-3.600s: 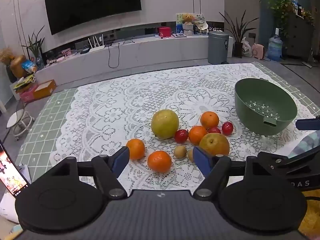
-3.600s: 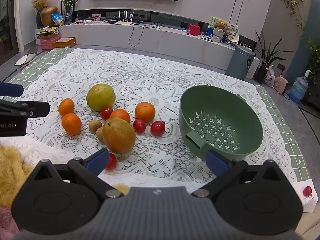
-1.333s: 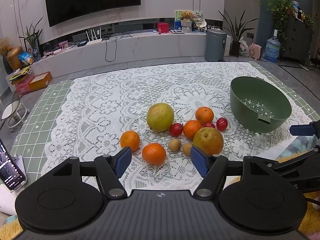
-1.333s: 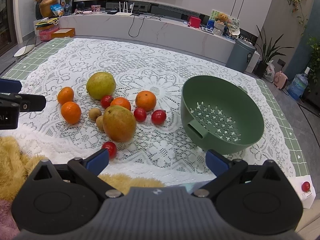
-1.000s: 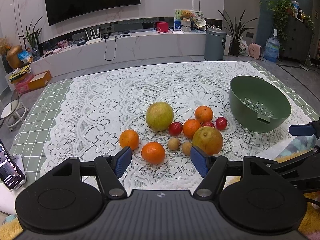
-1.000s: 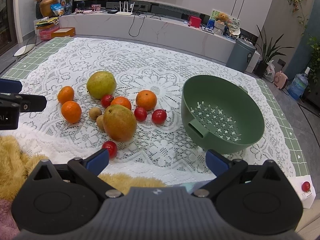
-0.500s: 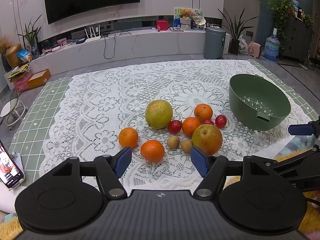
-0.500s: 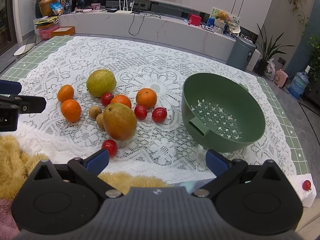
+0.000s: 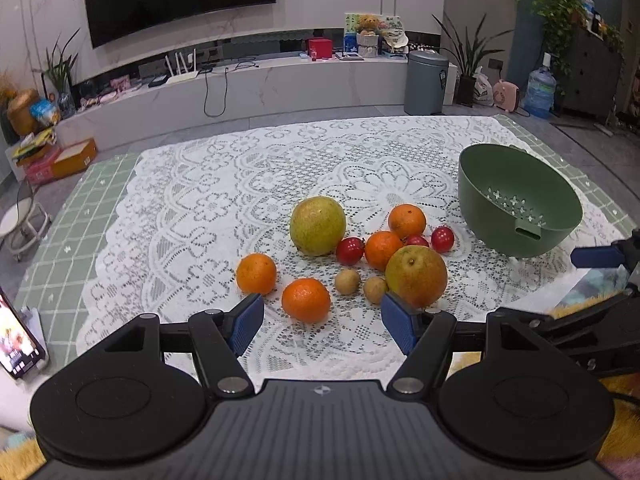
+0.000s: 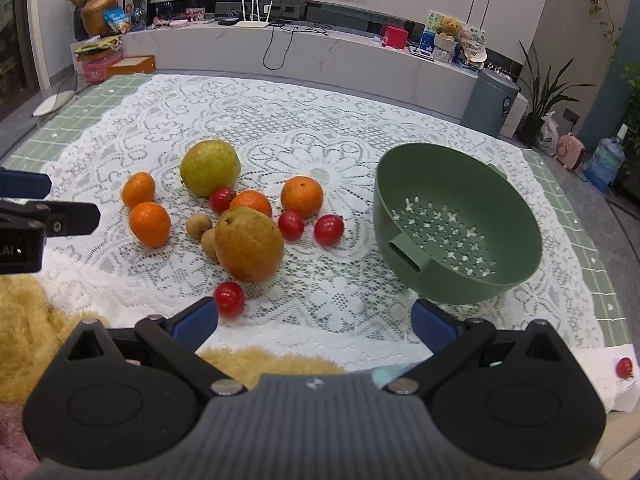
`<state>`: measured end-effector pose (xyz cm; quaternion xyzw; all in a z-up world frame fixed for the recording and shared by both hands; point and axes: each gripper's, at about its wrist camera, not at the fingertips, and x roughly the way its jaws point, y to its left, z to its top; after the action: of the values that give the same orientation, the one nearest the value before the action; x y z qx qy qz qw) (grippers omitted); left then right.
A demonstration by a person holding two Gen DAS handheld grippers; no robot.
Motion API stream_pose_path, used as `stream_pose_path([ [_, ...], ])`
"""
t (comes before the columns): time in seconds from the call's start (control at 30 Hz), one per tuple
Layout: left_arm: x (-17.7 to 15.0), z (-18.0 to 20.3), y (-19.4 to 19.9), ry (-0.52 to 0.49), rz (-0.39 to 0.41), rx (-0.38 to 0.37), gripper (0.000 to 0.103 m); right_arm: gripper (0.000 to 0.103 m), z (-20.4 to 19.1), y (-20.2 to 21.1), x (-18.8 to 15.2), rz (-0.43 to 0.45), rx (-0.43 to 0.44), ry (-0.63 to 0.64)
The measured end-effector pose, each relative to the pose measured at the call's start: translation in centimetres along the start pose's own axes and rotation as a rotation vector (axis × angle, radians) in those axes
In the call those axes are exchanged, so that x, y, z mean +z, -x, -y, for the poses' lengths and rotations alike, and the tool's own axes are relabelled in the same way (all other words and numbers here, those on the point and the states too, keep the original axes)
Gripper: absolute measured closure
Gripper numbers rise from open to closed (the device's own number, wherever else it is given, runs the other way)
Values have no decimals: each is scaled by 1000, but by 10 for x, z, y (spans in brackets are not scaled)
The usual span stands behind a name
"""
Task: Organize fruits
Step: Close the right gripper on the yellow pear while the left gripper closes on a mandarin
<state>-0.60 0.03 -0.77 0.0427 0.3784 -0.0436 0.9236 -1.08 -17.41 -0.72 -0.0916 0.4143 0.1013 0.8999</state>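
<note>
The fruits lie clustered on the lace tablecloth [image 10: 320,128] just left of the green colander [image 10: 460,184], which is tilted toward the camera and holds no fruit: four oranges, five cherry tomatoes, two small brown longans, a green pomelo [image 10: 210,167] and a russet pear [image 10: 248,244]. One cherry tomato [image 10: 229,298] sits apart, nearer than the pear. The left gripper [image 9: 320,322] and right gripper [image 10: 314,330] hover short of the cluster, jaws spread wide and empty.

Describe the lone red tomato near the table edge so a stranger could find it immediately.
Start at the green colander on the lace cloth, then look left to the fruit cluster. Nearest the table edge, just in front of the big yellow-orange pear, sits the tomato, alone.
</note>
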Motion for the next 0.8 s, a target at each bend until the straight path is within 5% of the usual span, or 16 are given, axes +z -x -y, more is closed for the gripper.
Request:
stream_pose_path([
  [0.5,8,-32,-21,104,-70,-49,26,5,-3,-23,16,37,106,-62],
  [0.6,8,-32,-29,92,-75,-43,26,16,-5,-34,21,14,152,-61],
  [0.8,10,-34,-49,101,-83,-58,26,16,-11,-50,29,40,182,-43],
])
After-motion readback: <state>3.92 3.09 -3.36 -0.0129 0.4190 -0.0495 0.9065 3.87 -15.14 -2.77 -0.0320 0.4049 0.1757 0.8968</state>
